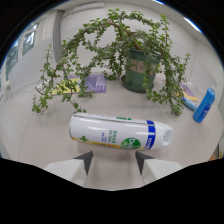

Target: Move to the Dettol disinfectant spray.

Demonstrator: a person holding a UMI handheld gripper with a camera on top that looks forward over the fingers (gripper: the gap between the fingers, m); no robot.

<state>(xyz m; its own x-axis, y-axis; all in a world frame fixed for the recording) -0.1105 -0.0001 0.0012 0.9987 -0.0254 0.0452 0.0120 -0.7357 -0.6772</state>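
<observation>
Gripper view: a white spray can (120, 132), the Dettol disinfectant, lies on its side on a pale, smooth table (45, 135). Its long axis runs left to right across the scene, tilted slightly so that the right end sits a little nearer. The rounded base points left; the white cap end, set off by a blue band, points right. The can is a smooth, glossy cylinder with green and yellow label printing along its near side and a round green logo close to the blue band.

The gripper (114, 161) shows two fingers with dark, pointed tips on pale, blocky bodies. The fingers stand apart, with clear table between them, and hold nothing. The can lies just ahead of the fingertips, crossing the gap between them; whether the tips touch it cannot be told.

Beyond the can, far across the table, a dark green round pot (139, 70) holds a trailing plant (100, 45) with thin, arching stems and many small leaves that spill down to the tabletop on both sides. To the far right lies a blue, flat, oblong object (204, 105), angled upright. Printed sheets (92, 82) lie flat under the left branches.
</observation>
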